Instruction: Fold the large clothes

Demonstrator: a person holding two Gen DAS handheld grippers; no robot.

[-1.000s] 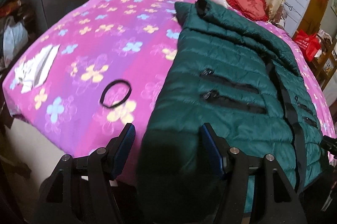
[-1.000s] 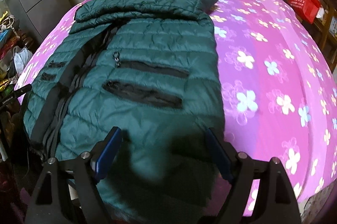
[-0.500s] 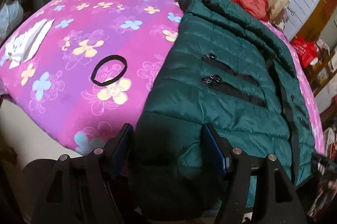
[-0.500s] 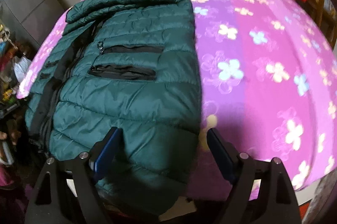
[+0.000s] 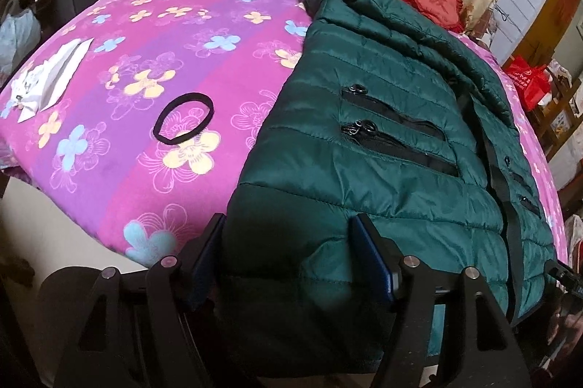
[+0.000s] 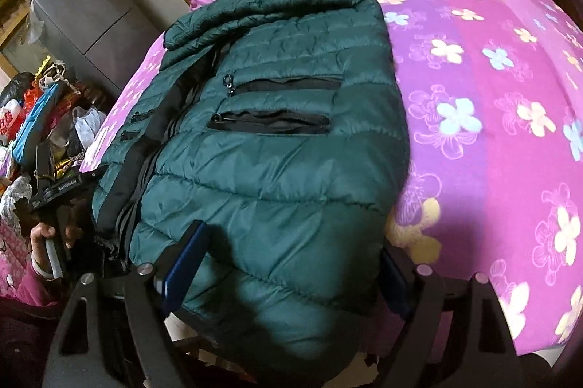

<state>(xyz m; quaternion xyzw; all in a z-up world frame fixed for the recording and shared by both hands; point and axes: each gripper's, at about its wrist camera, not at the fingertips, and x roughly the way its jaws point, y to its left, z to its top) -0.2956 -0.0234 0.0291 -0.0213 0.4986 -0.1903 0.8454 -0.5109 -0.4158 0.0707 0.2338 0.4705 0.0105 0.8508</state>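
Both cameras have tilted lower, each claw (image 5: 288, 253) (image 6: 291, 264) spread astride the jacket (image 5: 382, 147) hem, its edge hidden below.

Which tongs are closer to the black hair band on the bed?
The left tongs. The hair band lies on the blanket just ahead of them, beside the jacket. The right tongs are at the jacket's other side, and their view does not show it.

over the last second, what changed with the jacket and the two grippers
Both grippers closed in on the near hem of the green puffer jacket: the left gripper and right gripper now straddle the hem, which hangs over the bed's edge, and the left's jaws widened. Neither set of pads visibly clamps it. The jacket lies as before, and the black hair band stayed put on the floral bedspread.
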